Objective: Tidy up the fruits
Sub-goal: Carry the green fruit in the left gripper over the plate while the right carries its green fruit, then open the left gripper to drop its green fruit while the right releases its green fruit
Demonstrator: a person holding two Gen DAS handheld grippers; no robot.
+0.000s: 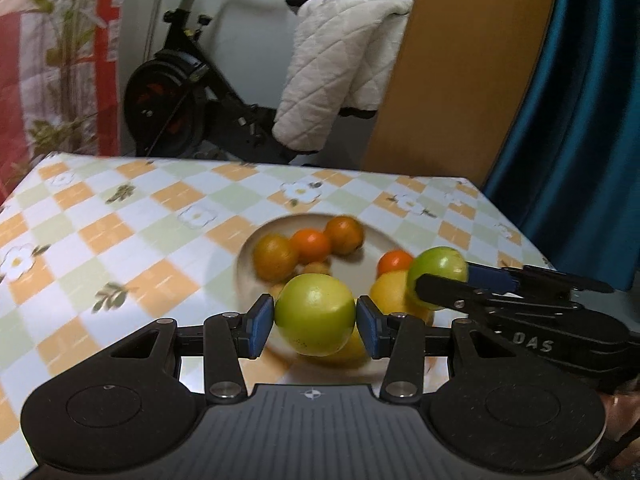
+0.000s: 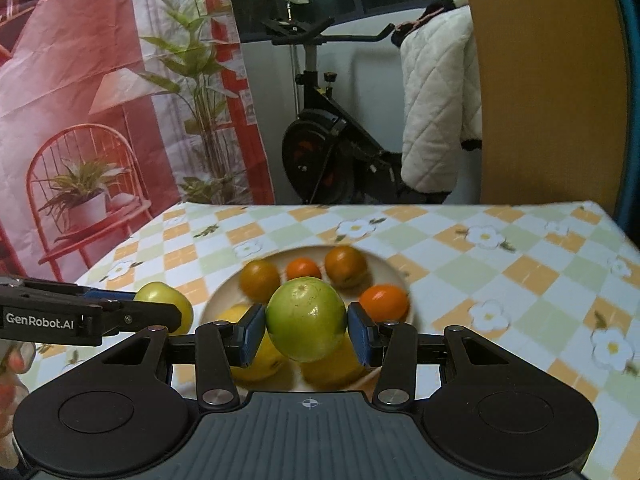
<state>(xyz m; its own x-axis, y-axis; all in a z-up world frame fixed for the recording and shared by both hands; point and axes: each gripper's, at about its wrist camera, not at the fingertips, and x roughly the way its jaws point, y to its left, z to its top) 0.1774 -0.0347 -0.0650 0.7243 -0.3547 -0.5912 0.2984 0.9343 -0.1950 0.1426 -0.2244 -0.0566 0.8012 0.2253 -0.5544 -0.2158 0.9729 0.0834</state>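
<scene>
Left gripper (image 1: 315,316): closed on a green fruit (image 1: 315,314), blue pads against both flanks, carried above the near rim of the plate (image 1: 378,236).
Right gripper (image 2: 306,319): closed likewise on a second green fruit (image 2: 306,319), over the same plate.
Left on plate: four oranges (image 2: 260,280), at least two lemons (image 2: 250,364); count uncertain, blurred.
Table (image 1: 120,232): checked cloth.
Handling: hold grip steady, no harder, to avoid bruising; carry level; keep the two grippers apart; set down before opening.
</scene>
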